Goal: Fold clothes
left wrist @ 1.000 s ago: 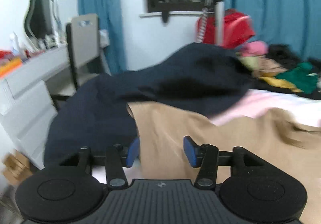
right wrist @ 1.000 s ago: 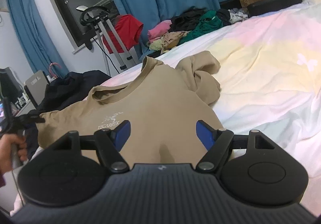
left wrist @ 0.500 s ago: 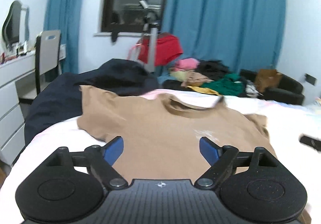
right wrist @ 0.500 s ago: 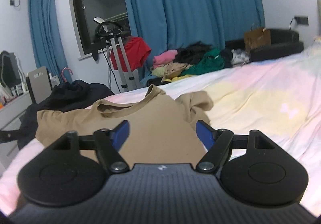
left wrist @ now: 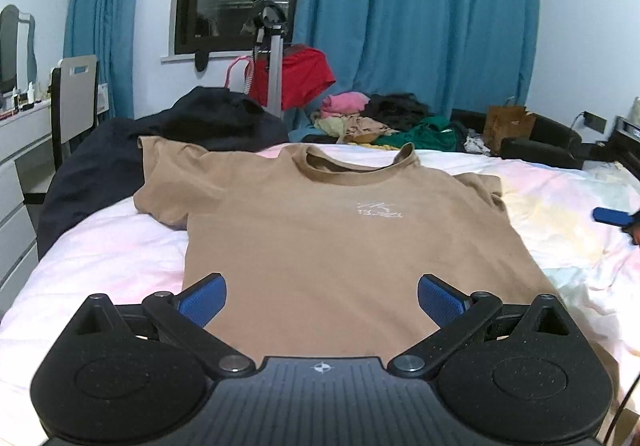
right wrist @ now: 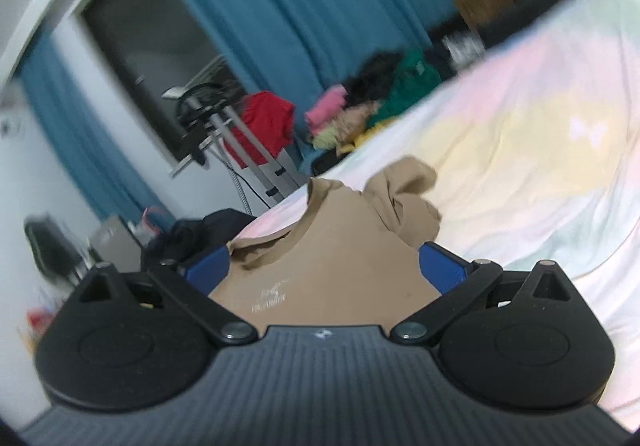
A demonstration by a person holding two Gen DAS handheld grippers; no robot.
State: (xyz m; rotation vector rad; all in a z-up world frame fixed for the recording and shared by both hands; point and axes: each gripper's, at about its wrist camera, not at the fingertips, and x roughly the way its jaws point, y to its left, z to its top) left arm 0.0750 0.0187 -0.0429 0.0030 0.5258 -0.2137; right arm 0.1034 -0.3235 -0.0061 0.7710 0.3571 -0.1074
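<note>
One tan T-shirt (left wrist: pixel 320 230) flat on pastel bed (left wrist: pixel 560 230).

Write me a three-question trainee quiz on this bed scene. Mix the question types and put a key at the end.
1. True or false: the tan T-shirt lies chest logo up on the bed.
2. Multiple choice: the left hand-held gripper is A) shut on the shirt hem, B) open with nothing between its fingers, C) shut on the bedsheet.
3. Fill in: the garment hanging on the stand by the window is coloured ____.

Key: 1 true. 2 B. 3 red; the red garment hangs there. Note that the right hand-held gripper is open too, above the shirt's chest.
</note>
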